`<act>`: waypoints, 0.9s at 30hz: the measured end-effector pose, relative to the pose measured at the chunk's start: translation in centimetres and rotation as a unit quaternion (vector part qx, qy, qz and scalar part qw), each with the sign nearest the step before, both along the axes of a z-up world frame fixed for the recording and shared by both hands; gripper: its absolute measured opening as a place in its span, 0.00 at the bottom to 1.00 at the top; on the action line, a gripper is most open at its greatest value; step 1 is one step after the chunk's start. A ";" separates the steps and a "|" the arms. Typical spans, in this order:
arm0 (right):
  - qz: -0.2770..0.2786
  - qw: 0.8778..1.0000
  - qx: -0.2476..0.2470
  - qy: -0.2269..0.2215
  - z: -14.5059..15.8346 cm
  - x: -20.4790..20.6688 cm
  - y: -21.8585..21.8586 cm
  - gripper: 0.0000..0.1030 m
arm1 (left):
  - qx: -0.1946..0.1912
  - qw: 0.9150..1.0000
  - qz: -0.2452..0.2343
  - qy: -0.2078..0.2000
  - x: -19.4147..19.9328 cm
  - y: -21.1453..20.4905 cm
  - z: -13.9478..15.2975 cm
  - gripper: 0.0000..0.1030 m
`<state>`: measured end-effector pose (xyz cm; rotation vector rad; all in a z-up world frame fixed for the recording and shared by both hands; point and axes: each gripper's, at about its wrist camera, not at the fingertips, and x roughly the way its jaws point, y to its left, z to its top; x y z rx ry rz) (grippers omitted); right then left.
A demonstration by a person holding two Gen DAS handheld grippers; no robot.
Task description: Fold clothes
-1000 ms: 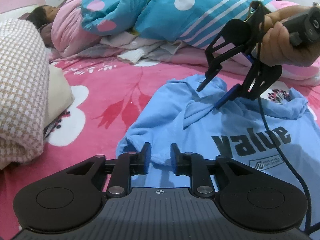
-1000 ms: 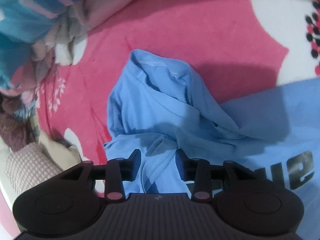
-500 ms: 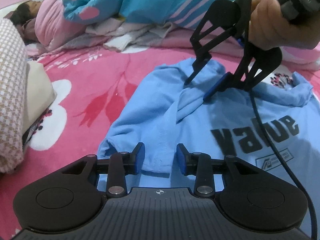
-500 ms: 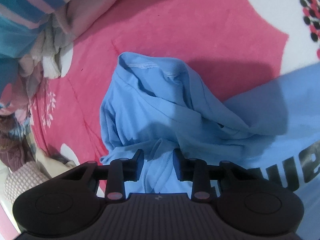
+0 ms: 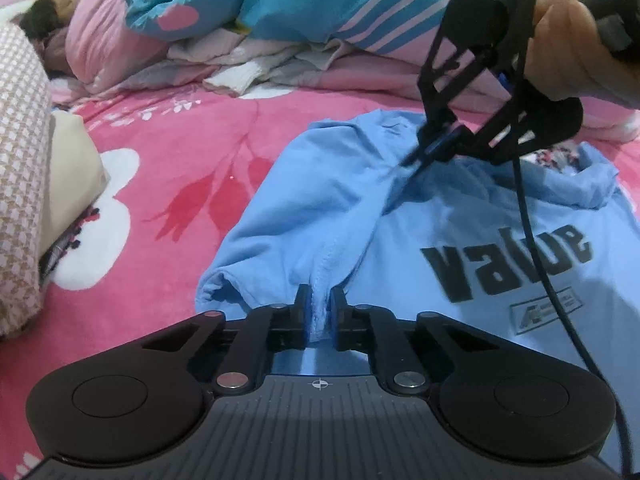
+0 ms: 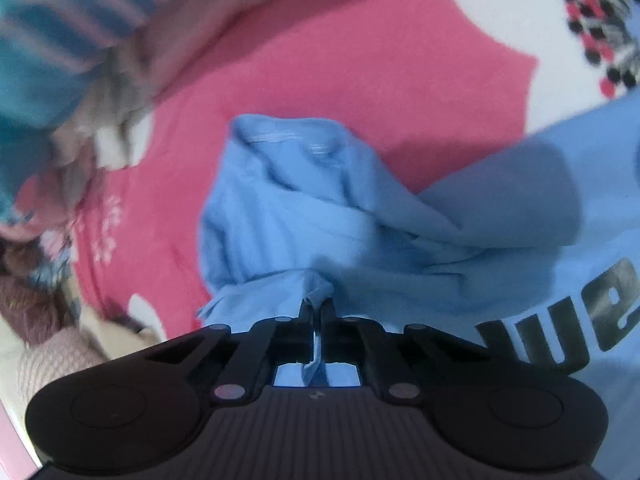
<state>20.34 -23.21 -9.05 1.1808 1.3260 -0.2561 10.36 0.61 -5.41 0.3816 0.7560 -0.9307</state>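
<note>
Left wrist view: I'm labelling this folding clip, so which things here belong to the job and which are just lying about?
In the job:
- blue T-shirt printed "value"
- left gripper, shut on the shirt's near sleeve area
- right gripper, shut on shirt fabric farther up

Lying about:
- pink floral bedsheet
- blue quilt
- heap of pale clothes
- checked pillow
- person lying at far left

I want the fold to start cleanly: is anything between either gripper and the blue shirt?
Nothing visible. The left gripper is shut on the blue shirt near its sleeve, and the right gripper pinches a fold farther up.
</note>
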 end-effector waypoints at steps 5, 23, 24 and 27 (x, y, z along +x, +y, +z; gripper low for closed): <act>0.078 0.992 -0.022 -0.097 4.0 2.5 3.0 0.02 | -0.045 0.997 0.046 0.043 1.7 1.8 1.7 0.05; 0.356 0.912 -0.073 -0.192 2.9 15.9 21.5 0.02 | -0.179 0.903 0.320 0.222 14.0 10.9 -0.7 0.05; 0.357 0.912 -0.075 -0.190 2.6 16.2 21.7 0.02 | -0.178 0.902 0.326 0.219 14.3 11.0 -0.9 0.05; 0.359 0.911 -0.083 -0.185 1.7 16.9 22.3 0.02 | -0.170 0.902 0.339 0.207 15.2 11.1 -1.1 0.02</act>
